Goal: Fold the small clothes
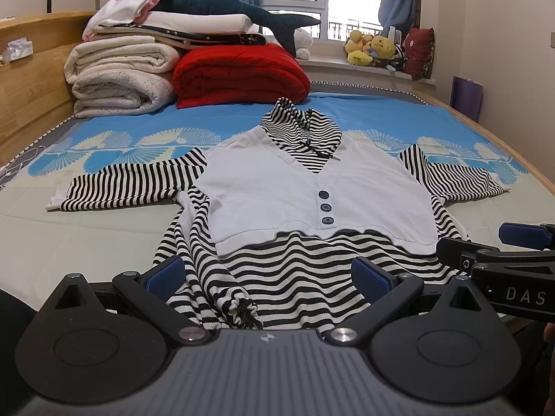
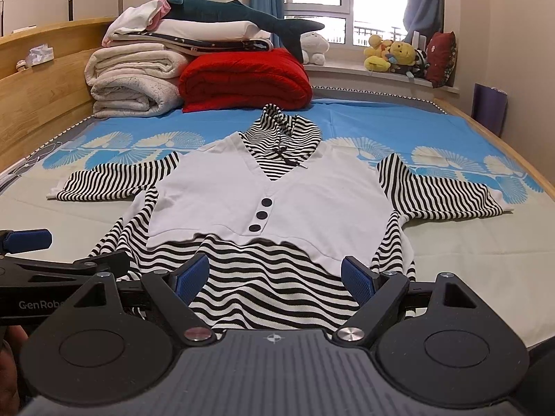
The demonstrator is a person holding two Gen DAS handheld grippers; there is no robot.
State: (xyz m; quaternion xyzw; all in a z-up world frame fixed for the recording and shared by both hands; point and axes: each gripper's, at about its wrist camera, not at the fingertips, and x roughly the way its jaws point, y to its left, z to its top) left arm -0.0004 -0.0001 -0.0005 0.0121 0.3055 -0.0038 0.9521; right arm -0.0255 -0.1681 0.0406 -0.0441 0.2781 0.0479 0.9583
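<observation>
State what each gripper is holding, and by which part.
Nothing is held. The left gripper and right gripper are both open above the striped garment's hem.

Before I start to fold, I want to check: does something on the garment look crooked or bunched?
Yes. The striped hem near the left gripper is bunched into a gathered lump, not flat. The white vest panel lies slightly askew, its bottom edge lower on one side. Both sleeves are spread out.

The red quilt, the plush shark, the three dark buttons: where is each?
Red quilt (image 1: pixel 239 76), left wrist view: its folded front.
Plush shark (image 2: pixel 242 14), right wrist view: mid-body.
Buttons (image 2: pixel 261 214), right wrist view: the middle button.
</observation>
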